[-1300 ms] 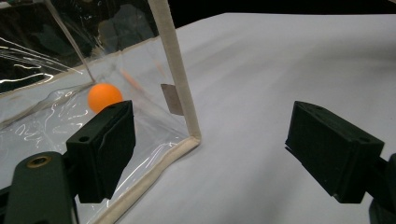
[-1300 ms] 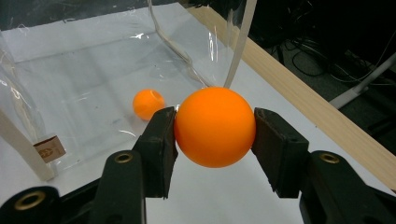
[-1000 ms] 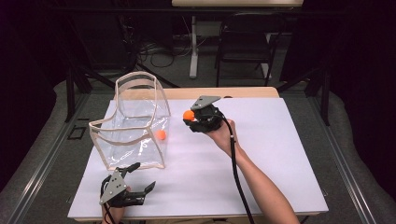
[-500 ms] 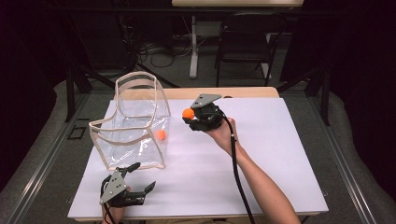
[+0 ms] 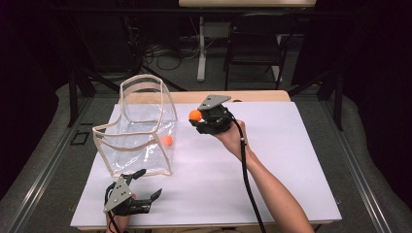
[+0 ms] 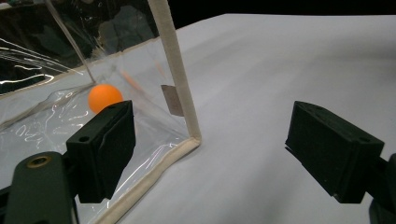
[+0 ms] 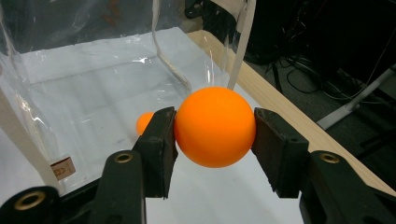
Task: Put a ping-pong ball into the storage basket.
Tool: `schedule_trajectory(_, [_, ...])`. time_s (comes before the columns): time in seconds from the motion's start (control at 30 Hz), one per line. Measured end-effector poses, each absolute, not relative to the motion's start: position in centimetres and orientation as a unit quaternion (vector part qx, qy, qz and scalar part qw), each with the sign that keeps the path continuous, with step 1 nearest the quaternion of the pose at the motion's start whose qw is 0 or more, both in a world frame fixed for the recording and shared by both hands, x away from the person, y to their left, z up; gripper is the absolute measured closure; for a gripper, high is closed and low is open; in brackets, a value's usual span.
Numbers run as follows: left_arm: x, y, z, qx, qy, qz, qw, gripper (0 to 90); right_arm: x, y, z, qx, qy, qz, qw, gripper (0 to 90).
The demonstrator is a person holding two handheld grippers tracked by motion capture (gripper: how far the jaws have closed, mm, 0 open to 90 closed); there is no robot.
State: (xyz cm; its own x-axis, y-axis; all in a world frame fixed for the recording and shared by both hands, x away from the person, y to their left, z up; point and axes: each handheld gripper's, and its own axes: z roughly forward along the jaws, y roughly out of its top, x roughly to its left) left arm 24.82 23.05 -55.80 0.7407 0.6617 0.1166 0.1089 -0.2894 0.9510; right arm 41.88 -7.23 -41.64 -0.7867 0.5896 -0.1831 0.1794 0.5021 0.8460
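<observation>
While your left gripper [image 5: 141,187] rests open at the desk's [image 5: 291,160] near-left corner, your right gripper [image 7: 212,135] clamps an orange ball [image 7: 215,126] beside the clear bag [image 5: 138,131]

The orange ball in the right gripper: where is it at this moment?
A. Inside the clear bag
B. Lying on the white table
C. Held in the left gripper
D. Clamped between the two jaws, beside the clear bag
D: the right gripper pinches the orange ball between its jaws, beside the clear bag.
</observation>
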Motion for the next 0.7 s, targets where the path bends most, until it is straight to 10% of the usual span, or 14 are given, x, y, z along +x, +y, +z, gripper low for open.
schedule_trajectory(0.7, [24.77, 23.16, -55.78, 0.759, 0.253, 0.258, 0.541, 15.7, 41.77, -7.33, -40.7, 0.226, 0.828, 0.455, 0.235, 50.1])
